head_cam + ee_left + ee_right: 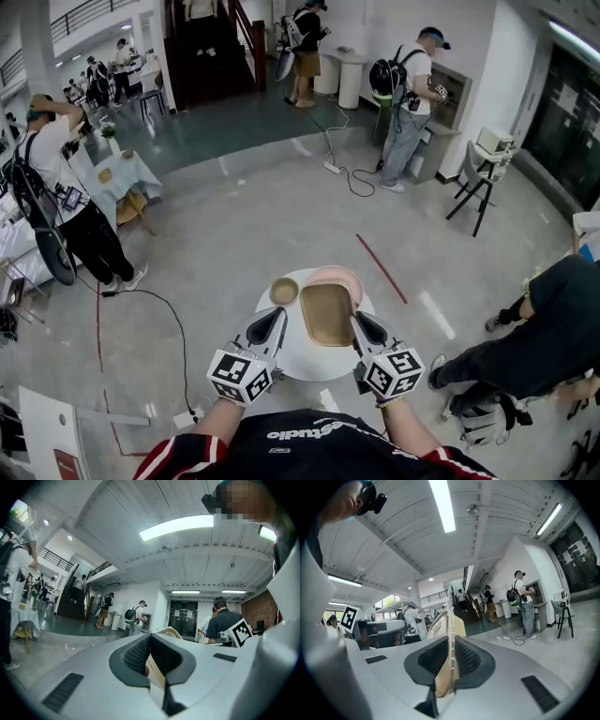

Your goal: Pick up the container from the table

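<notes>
1. Grip. A shallow tan rectangular container [327, 314] was found held by its two long rims. The left gripper [280, 315] was closed on the left rim and the right gripper [358, 322] on the right rim. In each gripper view the jaws were seen almost together, with only the thin rim pinched between the pads.
2. Location. The container was recorded at the centre of the head view, over a round white table [309, 367]. It was judged to be raised clear of the tabletop.
3. Risk of slip. Only a narrow lip was gripped on each side. A slip was judged possible if either pinch were relaxed, or if the hands were drawn apart or pressed together, since the thin wall would likely flex.
4. Risk of tilt. If the two hands were carried at unequal heights, the container could be twisted out of one pinch. It could then be dropped onto the round pink dish [339, 276] or the small round tan bowl [284, 291], both noted just above it in the frame.
5. Not confirmed. The gap between the container's underside and the table was not visible. The lower part of the pink dish was covered by the container. In the gripper views the rim was seen edge-on only, so the depth of bite could not be made out.
</notes>
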Tool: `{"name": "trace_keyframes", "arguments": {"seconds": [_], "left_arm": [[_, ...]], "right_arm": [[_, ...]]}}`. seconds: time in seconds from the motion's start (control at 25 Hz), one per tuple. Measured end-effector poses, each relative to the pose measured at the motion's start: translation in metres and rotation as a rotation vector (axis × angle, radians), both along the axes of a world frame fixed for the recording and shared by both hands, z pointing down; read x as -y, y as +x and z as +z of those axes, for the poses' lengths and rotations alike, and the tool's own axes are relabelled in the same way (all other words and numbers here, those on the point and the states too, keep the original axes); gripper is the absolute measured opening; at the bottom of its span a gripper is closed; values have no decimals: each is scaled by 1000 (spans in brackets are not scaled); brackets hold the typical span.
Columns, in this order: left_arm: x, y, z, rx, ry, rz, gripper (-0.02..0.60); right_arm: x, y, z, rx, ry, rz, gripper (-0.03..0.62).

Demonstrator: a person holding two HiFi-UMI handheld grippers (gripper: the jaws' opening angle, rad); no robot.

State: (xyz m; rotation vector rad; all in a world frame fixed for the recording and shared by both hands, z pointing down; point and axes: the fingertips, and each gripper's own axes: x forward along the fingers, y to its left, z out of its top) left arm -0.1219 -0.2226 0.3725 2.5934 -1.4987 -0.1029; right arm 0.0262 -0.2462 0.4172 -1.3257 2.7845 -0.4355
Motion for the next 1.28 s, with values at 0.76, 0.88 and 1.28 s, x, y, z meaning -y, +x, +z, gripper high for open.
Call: {"name": "trace_keyframes", "arguments": {"seconds": [0.76,0.88,1.28], "left_arm": [[3,-6,1,6,0,-17,25],[2,-7,3,4,2,-16,25],[0,-13,6,-6,1,-32,25]], "right_arm": [[-18,-4,-30,-74,146,40,59],[-19,-7,-28,-76,150,40,60],[-21,-12,-26,-104,167,34,58]]}}
